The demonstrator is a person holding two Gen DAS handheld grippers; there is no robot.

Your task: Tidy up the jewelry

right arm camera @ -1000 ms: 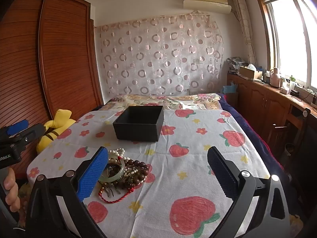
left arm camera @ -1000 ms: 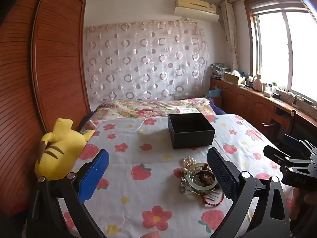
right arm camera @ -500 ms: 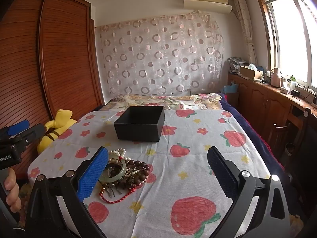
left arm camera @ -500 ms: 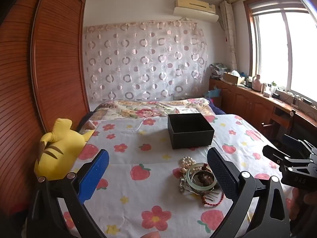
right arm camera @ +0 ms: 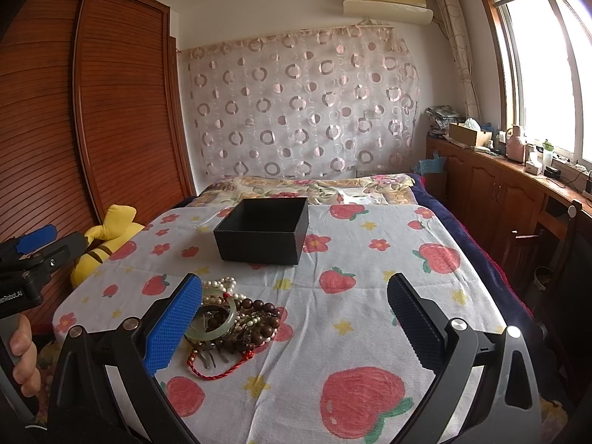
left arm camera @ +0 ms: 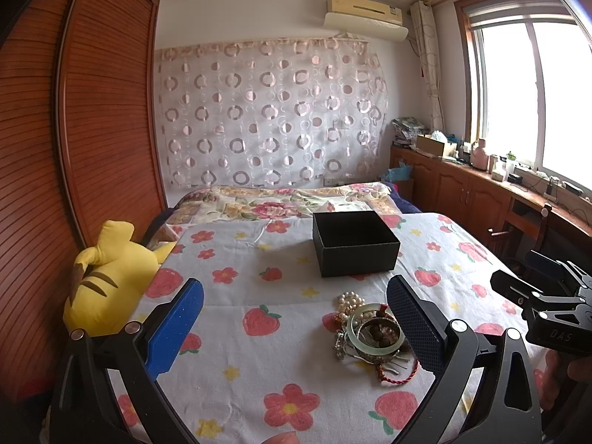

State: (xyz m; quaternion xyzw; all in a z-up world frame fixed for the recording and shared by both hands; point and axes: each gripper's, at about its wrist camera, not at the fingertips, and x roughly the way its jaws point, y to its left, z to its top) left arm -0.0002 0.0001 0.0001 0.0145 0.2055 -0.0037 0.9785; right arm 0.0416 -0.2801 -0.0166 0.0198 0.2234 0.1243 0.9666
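A heap of jewelry [left arm camera: 370, 333] lies on the strawberry-print bedspread: a pale green bangle [left arm camera: 375, 333], white pearls [left arm camera: 349, 300], dark wooden beads [right arm camera: 264, 320] and a red cord [right arm camera: 218, 370]. It also shows in the right wrist view [right arm camera: 229, 323]. An open black box [left arm camera: 353, 248] stands behind the heap, also seen in the right wrist view [right arm camera: 264, 231]. My left gripper [left arm camera: 294, 318] is open and empty, its right finger beside the heap. My right gripper [right arm camera: 294, 318] is open and empty, its left finger partly hiding the heap.
A yellow plush toy [left arm camera: 107, 277] lies at the bed's left edge by the wooden wardrobe [left arm camera: 74, 148]. A folded floral quilt [left arm camera: 281, 203] lies behind the box. Wooden cabinets [right arm camera: 499, 192] with clutter run under the window on the right.
Both grippers have edged slightly forward toward the jewelry heap. Nothing was taken hold of or let go.
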